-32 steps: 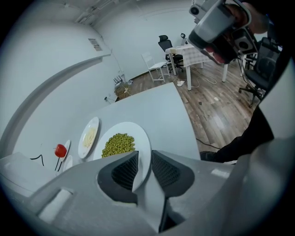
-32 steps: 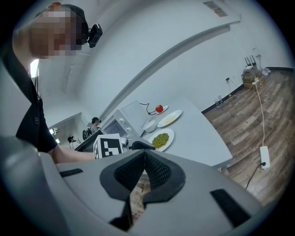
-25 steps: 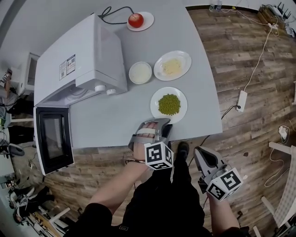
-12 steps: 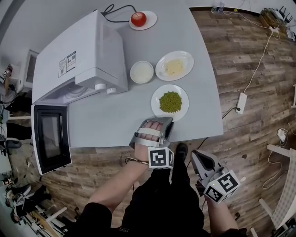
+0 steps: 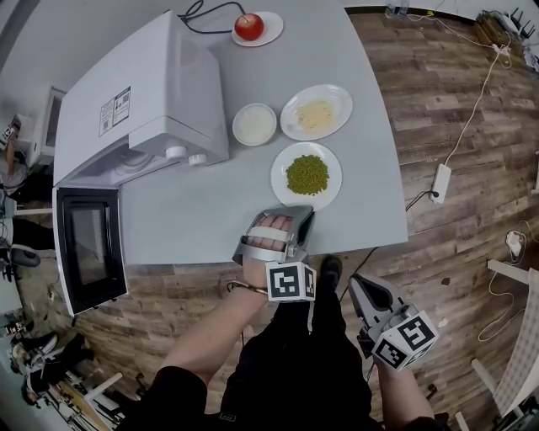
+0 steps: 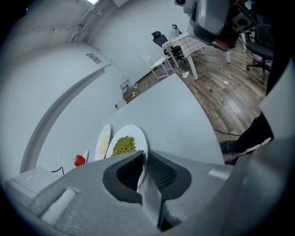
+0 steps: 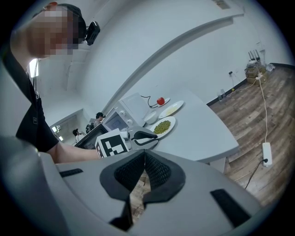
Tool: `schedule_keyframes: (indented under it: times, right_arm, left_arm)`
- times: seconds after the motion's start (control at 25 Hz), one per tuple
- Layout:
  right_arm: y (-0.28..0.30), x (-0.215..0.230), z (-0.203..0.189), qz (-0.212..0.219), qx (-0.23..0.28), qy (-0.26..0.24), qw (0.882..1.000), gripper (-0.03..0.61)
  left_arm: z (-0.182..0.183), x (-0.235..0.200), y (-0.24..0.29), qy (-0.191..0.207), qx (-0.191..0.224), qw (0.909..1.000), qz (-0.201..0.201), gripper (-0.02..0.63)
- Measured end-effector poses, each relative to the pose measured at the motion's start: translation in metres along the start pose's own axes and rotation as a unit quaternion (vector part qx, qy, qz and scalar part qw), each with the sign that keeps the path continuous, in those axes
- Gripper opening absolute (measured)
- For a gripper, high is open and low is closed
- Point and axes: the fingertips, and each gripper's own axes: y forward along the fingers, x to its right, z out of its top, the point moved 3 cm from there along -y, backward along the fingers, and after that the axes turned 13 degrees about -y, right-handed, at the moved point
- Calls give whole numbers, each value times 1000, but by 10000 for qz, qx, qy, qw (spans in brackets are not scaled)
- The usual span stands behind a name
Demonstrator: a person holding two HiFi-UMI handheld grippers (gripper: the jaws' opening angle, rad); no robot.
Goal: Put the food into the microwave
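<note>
Four dishes on the bench; centre plate holds peas, its near rim nipped by the left tool, whose jaws have just been closing; above, yellow food on a second plate, a white-filled bowl, a saucer with red fruit; right tool shut, empty.

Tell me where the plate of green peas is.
In the head view, the plate of green peas sits on the table near its front edge, below the white bowl and the pale-food plate.
</note>
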Motion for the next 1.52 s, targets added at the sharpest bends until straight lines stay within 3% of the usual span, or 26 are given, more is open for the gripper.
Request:
schedule_keyframes:
  times: [0.36,0.72,1.08,1.24,1.52]
  right_arm:
    - [2,-5,15,132,20,-125,9998,15]
    - [8,-12,19,321,-84,-261,9991,15]
    - [10,-22,11,559,-207,-371,9975,14]
    - [9,-25,7,606,-225,-409,9971,14]
    - [9,-39,-4,427,-229,-449,9978,14]
  left_arm:
    - [8,-10,-21,-36,92,9999,42,26]
    - [-5,38,-46,240,33,9997,-63,28]
    - [-12,72,-61,-36,53,9999,-100,29]
    - [-14,73,-63,-437,72,9988,-196,29]
    - [-16,72,-66,-784,223,9955,-475,34]
